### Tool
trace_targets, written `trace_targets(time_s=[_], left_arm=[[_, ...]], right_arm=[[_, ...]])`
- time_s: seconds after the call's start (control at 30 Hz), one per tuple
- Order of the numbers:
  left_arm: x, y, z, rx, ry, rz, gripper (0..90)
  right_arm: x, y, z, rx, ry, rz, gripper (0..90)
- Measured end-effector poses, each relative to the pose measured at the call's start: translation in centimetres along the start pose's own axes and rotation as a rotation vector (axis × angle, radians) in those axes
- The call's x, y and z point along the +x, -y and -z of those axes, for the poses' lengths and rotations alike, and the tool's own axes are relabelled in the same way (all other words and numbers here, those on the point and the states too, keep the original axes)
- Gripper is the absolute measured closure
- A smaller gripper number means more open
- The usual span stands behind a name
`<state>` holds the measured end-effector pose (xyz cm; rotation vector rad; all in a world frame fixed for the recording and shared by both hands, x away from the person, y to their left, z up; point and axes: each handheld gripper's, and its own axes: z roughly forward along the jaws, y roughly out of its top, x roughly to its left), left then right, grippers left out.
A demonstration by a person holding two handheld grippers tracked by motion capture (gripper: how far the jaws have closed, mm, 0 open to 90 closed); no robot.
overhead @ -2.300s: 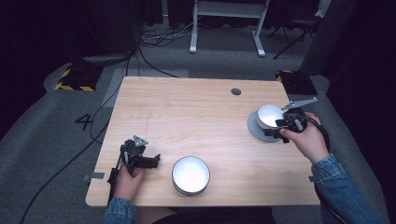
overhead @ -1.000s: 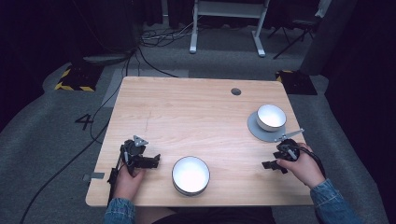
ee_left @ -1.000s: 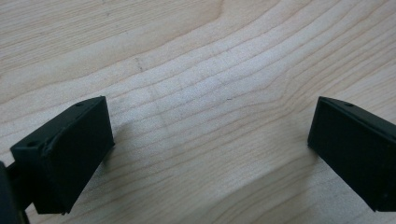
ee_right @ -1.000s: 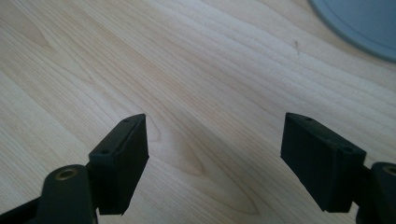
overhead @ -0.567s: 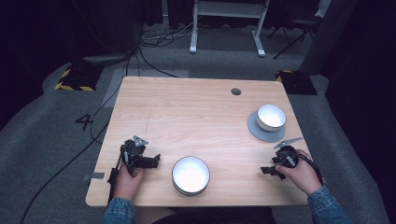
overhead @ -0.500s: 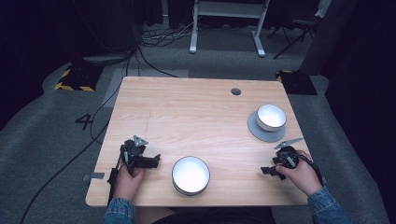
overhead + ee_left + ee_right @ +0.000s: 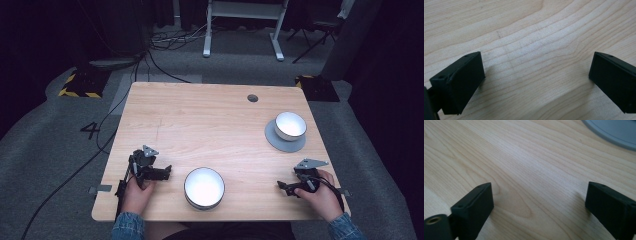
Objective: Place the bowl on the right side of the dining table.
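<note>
With both grippers' fingers (image 7: 471,205) released and empty, the large bowl (image 7: 204,187) at the tabletop's (image 7: 200,120) near edge is probably best approached by its rim.

Upright white bowl (image 7: 290,125) on grey plate (image 7: 281,143), far-right.

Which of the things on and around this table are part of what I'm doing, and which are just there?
In play: small bowl sitting on the grey plate; larger bowl; left gripper and right gripper, both open.

Lying about: cable, stand legs.
</note>
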<state>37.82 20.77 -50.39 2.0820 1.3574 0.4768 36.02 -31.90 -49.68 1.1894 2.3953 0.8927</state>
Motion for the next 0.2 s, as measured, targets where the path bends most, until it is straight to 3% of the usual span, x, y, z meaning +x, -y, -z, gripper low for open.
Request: trace_targets(time_s=[0.1,0.2], left_arm=[[-0.01,0.0,0.0,0.0,0.0,0.001,0.2],[0.0,0.0,0.01,0.0,-0.001,0.0,0.2]], right_arm=[[0.0,0.64,-0.52,-0.078,0.005,-0.001,1.5],[0.0,0.64,-0.52,-0.078,0.005,-0.001,1.5]])
